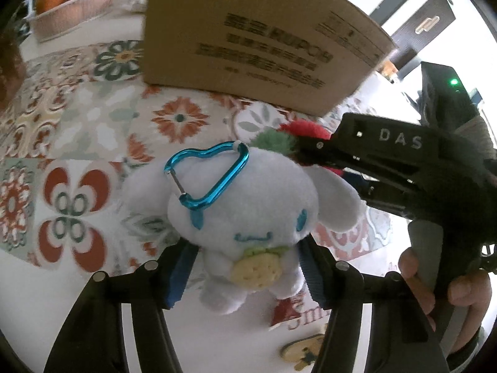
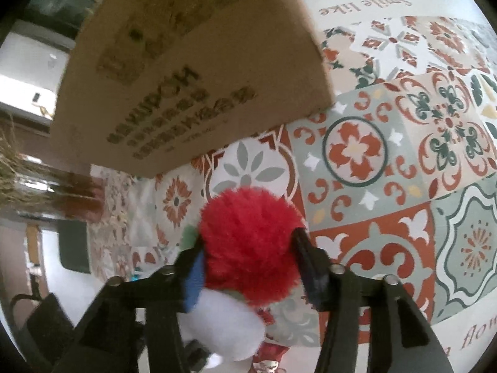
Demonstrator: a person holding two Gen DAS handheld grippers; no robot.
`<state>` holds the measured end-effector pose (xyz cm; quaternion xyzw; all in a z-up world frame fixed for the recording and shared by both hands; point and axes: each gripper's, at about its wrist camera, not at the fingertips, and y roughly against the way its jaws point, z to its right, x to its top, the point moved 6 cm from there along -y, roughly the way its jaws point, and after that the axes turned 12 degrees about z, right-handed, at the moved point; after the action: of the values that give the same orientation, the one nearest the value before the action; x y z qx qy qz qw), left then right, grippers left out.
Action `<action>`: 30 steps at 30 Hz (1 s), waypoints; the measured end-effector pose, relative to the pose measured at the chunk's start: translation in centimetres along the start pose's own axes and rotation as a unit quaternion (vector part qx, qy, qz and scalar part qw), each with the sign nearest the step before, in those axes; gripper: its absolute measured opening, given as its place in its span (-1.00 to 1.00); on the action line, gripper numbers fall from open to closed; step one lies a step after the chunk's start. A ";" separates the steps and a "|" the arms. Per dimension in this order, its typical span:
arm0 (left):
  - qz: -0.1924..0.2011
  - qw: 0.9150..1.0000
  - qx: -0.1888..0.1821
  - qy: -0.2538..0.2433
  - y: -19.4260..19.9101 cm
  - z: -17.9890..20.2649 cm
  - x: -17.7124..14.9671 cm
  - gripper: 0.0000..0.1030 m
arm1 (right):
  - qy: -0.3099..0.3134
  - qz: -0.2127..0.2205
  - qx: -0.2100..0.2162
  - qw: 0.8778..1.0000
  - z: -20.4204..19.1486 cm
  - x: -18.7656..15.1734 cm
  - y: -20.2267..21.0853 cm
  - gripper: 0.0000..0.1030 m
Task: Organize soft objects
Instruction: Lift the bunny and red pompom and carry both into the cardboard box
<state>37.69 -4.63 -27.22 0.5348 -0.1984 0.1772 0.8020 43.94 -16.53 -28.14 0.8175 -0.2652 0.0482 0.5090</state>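
Neither toy is boxed yet. The left hand-held gripper [image 1: 245, 267] clasps the white long-eared plush dog [image 1: 248, 214]; the right hand-held gripper [image 2: 248, 261] clasps the red fluffy pompom [image 2: 250, 242] near the brown cardboard box [image 2: 192, 87].

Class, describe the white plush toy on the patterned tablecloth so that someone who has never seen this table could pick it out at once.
Start at the big cardboard box on the tiled-pattern tablecloth. Just in front of it lies the white plush toy, between the left gripper's fingers. Unlike the red pompom behind it, it has floppy ears, blue stitched eyes and a blue heart-shaped carabiner on its head.
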 end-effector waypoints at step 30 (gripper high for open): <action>0.104 0.991 0.080 -0.001 6.0 -3.0 4.1 0.18 | 0.103 0.087 -0.043 0.990 -2.8 0.4 3.9 -0.24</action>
<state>38.64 0.63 -21.46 0.5741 -0.2390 0.2749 0.7333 42.95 -15.66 -23.47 0.7596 -0.2829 0.1648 0.5619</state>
